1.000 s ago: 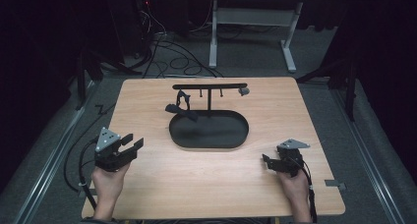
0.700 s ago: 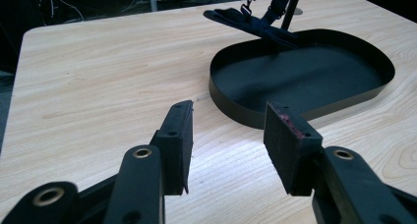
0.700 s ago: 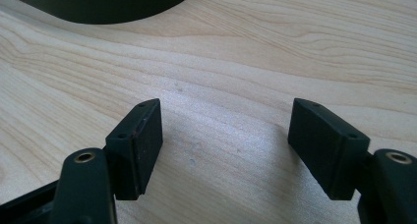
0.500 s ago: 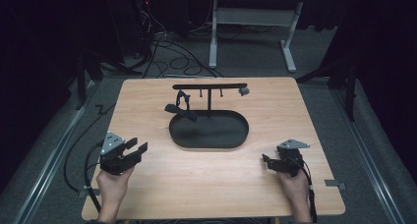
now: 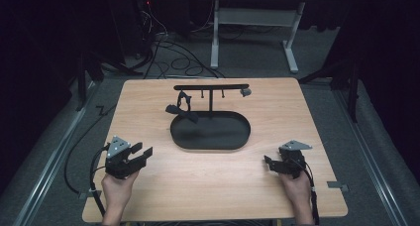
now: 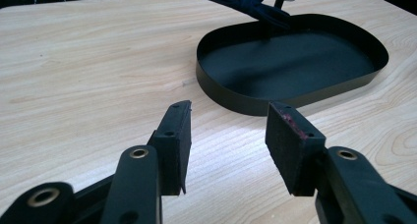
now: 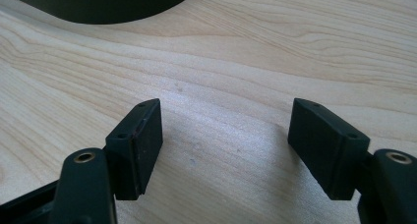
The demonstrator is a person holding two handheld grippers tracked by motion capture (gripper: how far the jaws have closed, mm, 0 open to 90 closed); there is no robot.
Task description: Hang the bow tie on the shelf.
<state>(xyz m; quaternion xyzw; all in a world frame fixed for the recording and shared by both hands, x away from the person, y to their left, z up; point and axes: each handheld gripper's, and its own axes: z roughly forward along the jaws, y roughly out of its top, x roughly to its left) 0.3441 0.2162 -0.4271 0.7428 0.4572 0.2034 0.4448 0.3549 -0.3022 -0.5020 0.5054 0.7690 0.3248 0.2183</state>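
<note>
Jaws gape empty on both grippers, left gripper point(image 5: 132, 155) and right gripper point(image 5: 275, 165), hovering low over table point(image 5: 208, 186).

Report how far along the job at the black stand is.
Done: a dark strap hangs from the stand, trailing to the tray. In hand: nothing; left gripper and right gripper are open, empty, short of the tray. Left: apparently any reach toward the stand has yet to start.

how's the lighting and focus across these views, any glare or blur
High view: wooden table lit, surroundings near black, slightly soft. Left gripper view: bright sheen on the wood ahead of the left tongs, black tray sharp. Right gripper view: right tongs cast soft shadows; tray edge blurred.
</note>
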